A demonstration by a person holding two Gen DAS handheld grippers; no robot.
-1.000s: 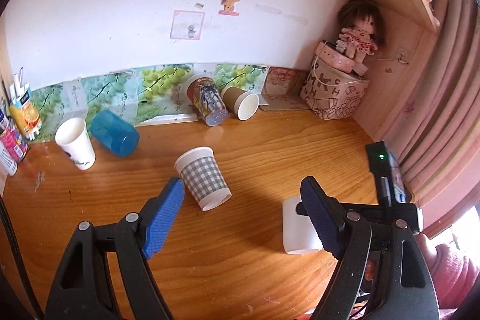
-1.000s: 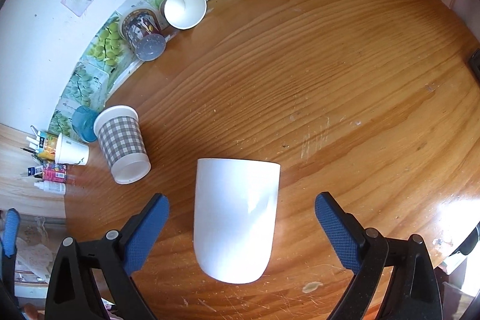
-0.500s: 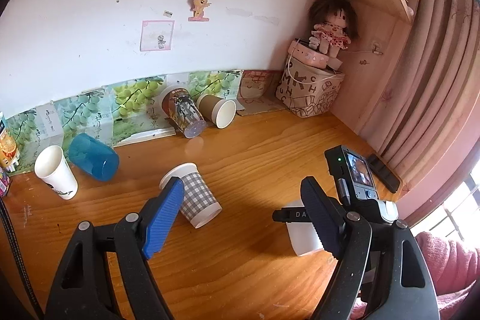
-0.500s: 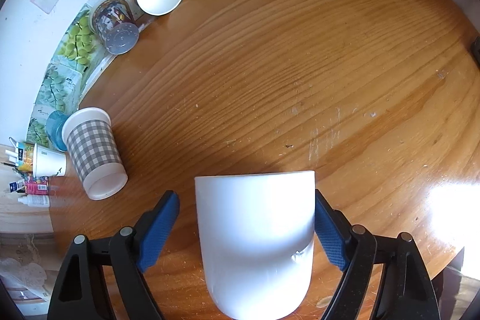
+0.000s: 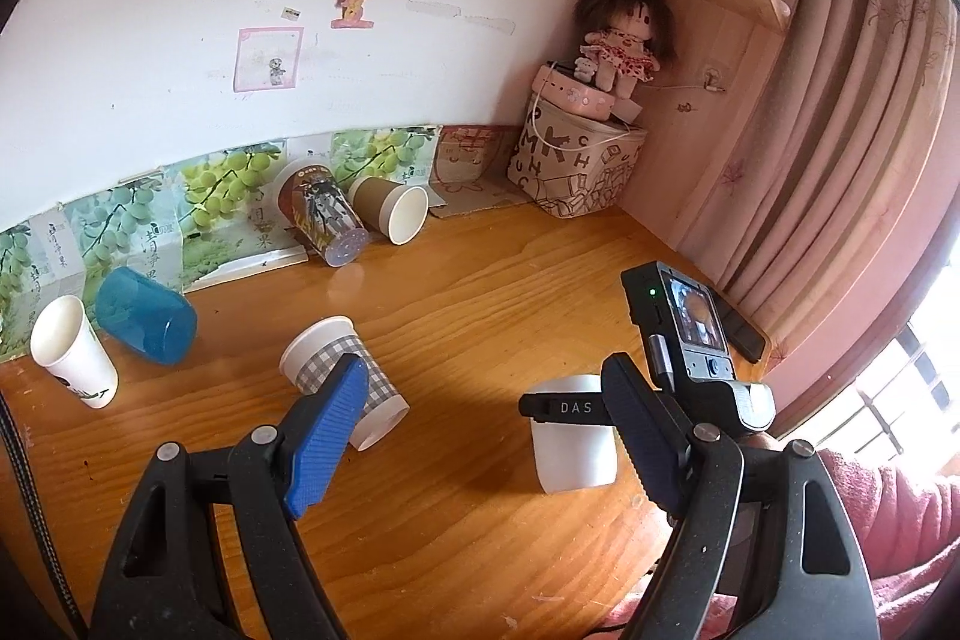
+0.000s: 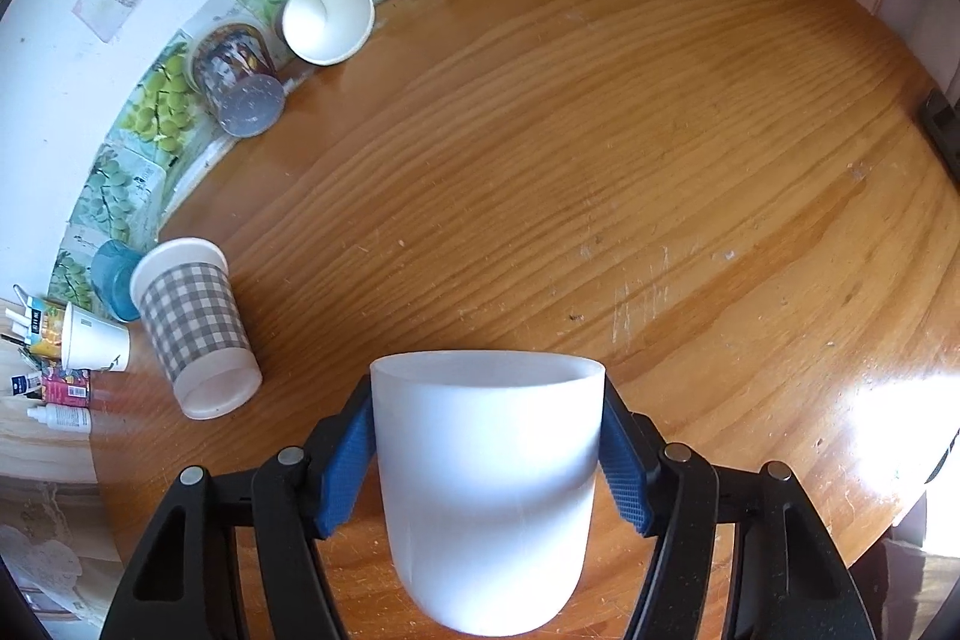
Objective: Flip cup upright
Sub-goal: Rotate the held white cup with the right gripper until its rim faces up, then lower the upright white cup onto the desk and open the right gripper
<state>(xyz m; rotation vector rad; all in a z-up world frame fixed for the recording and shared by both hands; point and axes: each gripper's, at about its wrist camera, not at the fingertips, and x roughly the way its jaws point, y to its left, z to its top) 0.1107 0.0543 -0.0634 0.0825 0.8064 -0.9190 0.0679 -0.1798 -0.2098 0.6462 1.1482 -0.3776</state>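
Cup (image 6: 486, 496) sits low on the bench (image 6: 600, 172), your right gripper (image 6: 487, 466) clamped across its mid-wall. Smooth, stiff, light plastic by the look, so squeeze evenly or it may slip. Left gripper (image 5: 486, 436) hangs spread, empty.

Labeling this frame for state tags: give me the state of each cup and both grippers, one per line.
white cup: on its side, clamped between the right fingers
right gripper: shut on the white cup
left gripper: open, holding nothing
checkered cup: lying on its side
blue cup: tipped over
white paper cup: upright
brown paper cup: on its side, mouth facing out
printed cup: on its side
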